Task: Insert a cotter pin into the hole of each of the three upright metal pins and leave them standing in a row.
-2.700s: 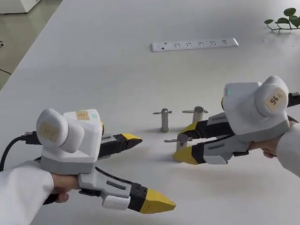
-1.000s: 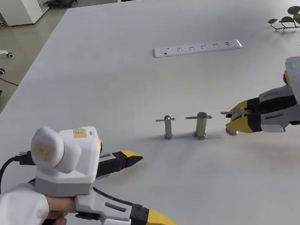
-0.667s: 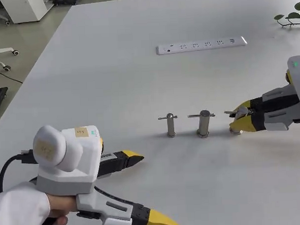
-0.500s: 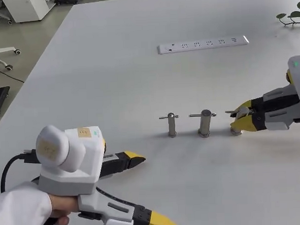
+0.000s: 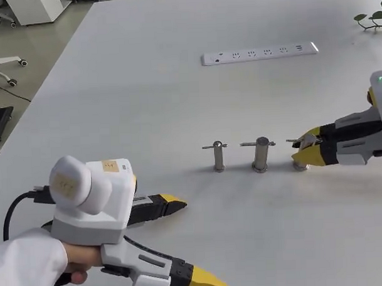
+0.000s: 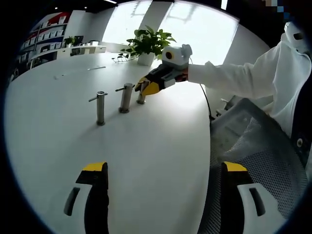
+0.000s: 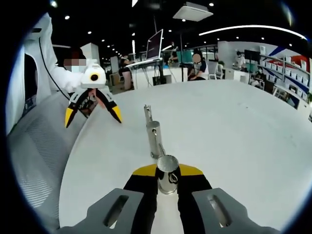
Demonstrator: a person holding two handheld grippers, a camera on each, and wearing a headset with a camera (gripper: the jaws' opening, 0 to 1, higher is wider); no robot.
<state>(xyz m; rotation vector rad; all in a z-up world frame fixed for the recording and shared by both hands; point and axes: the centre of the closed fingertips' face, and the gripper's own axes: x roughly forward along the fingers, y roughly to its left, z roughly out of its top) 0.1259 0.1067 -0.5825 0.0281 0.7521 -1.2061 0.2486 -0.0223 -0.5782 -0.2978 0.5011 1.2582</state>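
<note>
And the right gripper (image 5: 302, 153) has swung out to the person's right, carrying the third metal pin (image 7: 168, 169) with it. A moment ago that pin sat in front of the other two, and now it stands at the right-hand end, in line with the middle pin (image 5: 261, 154) and the left pin (image 5: 218, 156). Over the last second the shift is slight, the jaws staying closed on the pin as its foot settles on the table (image 5: 146, 107) near the middle pin.
</note>
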